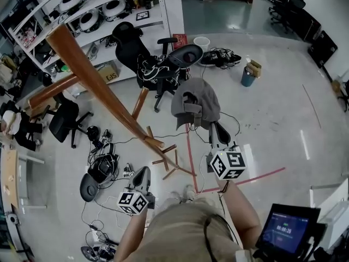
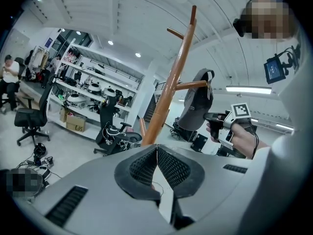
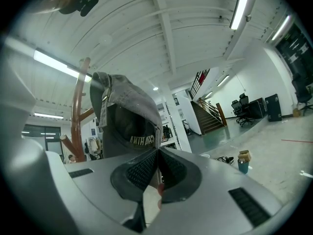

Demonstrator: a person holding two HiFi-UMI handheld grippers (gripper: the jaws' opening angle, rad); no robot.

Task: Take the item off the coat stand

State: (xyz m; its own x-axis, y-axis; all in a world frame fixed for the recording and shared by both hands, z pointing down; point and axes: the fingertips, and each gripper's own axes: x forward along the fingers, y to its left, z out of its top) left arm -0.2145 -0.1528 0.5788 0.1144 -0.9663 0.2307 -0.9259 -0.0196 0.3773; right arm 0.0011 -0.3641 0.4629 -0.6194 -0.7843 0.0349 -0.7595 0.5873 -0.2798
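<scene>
- Right claw [image 3: 157, 153]: the jaws are pressed together and seem to pinch the lower edge of the grey cap [image 3: 129, 116]. I judge the grip is set low so the cap can be lifted away without knocking the wood.
- Left claw [image 2: 157, 148]: the jaws are closed with nothing between them. It is held low and apart, probably to keep clear of the work.
- Coat stand [image 1: 92, 75]: the head view looks steeply down its slanting wooden pole to the feet on the floor [image 1: 272, 108].
- Cap: the head view makes it look free of the stand. The left gripper view shows it from the side, hanging at the tip of a side peg [image 2: 188, 86], so it is likely not yet off.
- Peg: the right gripper view hides it behind the cap but shows lettering inside the cap.
</scene>
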